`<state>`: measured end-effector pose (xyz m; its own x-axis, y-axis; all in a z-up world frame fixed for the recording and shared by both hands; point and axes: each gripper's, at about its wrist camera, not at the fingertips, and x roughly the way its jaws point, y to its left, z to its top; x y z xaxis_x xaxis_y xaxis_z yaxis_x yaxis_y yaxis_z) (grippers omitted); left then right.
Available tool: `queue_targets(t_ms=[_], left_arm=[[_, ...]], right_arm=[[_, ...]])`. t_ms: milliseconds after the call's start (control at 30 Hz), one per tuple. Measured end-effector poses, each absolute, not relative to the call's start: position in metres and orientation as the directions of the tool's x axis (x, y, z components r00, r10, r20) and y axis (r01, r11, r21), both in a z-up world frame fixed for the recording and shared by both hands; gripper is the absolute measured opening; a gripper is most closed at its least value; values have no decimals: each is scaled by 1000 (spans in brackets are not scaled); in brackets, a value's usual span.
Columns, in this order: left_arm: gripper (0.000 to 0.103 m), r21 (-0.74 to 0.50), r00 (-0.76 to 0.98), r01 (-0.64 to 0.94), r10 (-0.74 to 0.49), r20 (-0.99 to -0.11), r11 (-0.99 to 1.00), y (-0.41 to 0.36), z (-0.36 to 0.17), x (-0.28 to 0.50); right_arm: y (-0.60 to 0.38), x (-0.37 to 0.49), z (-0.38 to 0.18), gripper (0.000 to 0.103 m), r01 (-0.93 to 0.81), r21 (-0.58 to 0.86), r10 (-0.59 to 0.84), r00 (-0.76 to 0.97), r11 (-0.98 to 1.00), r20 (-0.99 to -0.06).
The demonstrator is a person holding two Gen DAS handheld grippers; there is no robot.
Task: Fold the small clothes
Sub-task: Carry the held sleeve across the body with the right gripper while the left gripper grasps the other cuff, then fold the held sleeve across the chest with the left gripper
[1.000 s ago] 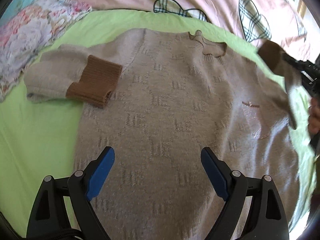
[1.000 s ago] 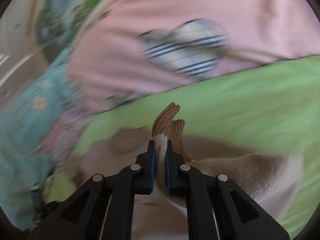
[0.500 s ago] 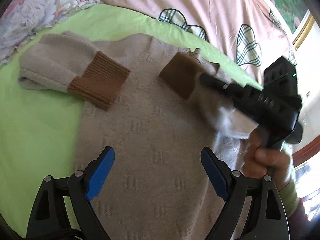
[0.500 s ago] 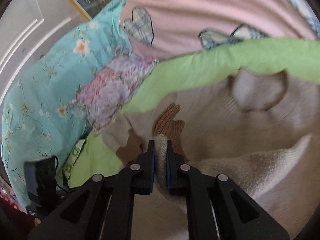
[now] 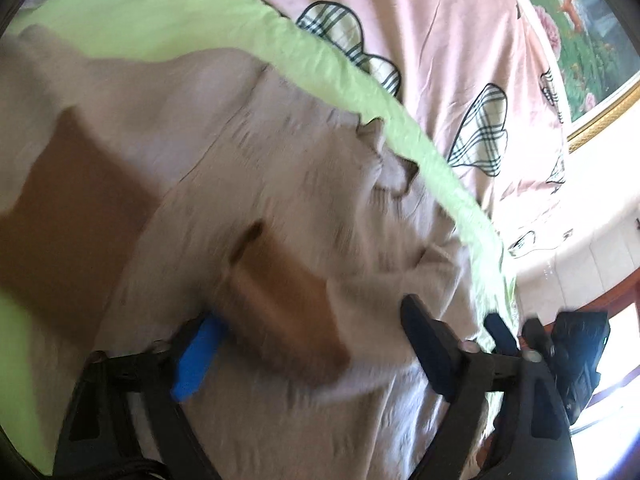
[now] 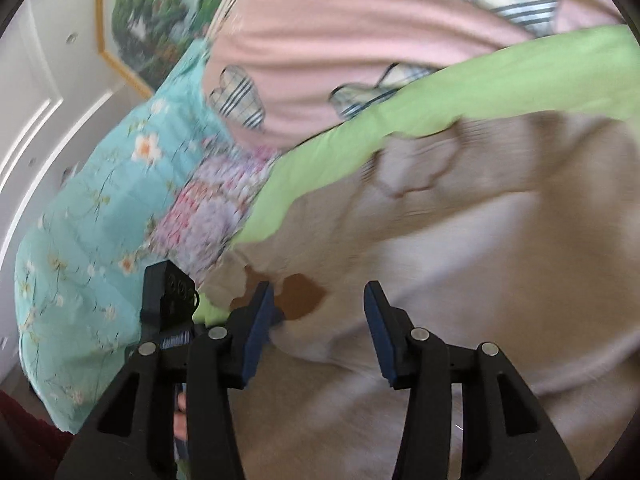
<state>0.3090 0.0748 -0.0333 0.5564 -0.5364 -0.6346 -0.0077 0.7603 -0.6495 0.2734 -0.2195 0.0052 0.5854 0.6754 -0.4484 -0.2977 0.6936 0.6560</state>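
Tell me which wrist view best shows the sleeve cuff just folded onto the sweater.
The left wrist view: the brown cuff fills the space between that gripper's fingers, lying on the beige sweater. The right wrist view shows only a small brown patch, partly hidden behind a finger, blurred.

The left tool (image 5: 304, 340) pointed downward with its jaws closing, a fold of beige sweater sleeve (image 5: 288, 312) with a brown cuff lying between the blue-padded fingers (image 5: 196, 360); whether the pads pressed on it could not be told through the blur. The right tool (image 6: 316, 320) was angled down over the same garment, its jaws opening and the pads apart. A fingertip (image 6: 182, 426) of the person's hand showed beneath its left finger.
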Motion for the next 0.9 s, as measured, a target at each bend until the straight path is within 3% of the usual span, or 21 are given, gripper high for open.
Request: queue_targets(t_ms=[33,167,267,467,533,600,900], left_arm=[[8,-651,547,23,-555,-627,759,71,-33,314],[6,-584,635,84,-495,-593,808,70,-8,300],[7,-588,705,42,-441,-556,808,93,-3,285],[27,-638,609,-55,-481,-631,768,109,-43,298],[25,-624,604,-39,-479,-637,780,104,-47,301],[6,-554,620,-11,-429,-657,833,92,-42,302],[5,-483,673,-1,-357,-648,876,102,-31,283]], right_arm=[[-227,270,7,51,-280,658,662,602,699,-447],[-264,254,11,53,-210,653,592,673,728,-444],[-290,246,10,54,-156,616,518,717,772,-467],[-324,257,-1,55,-3,531,359,739,847,-570],[-330,266,-3,55,44,473,292,735,880,-611],[-334,277,-6,57,73,440,259,718,895,-646],[-336,330,-45,61,102,373,246,591,922,-768]])
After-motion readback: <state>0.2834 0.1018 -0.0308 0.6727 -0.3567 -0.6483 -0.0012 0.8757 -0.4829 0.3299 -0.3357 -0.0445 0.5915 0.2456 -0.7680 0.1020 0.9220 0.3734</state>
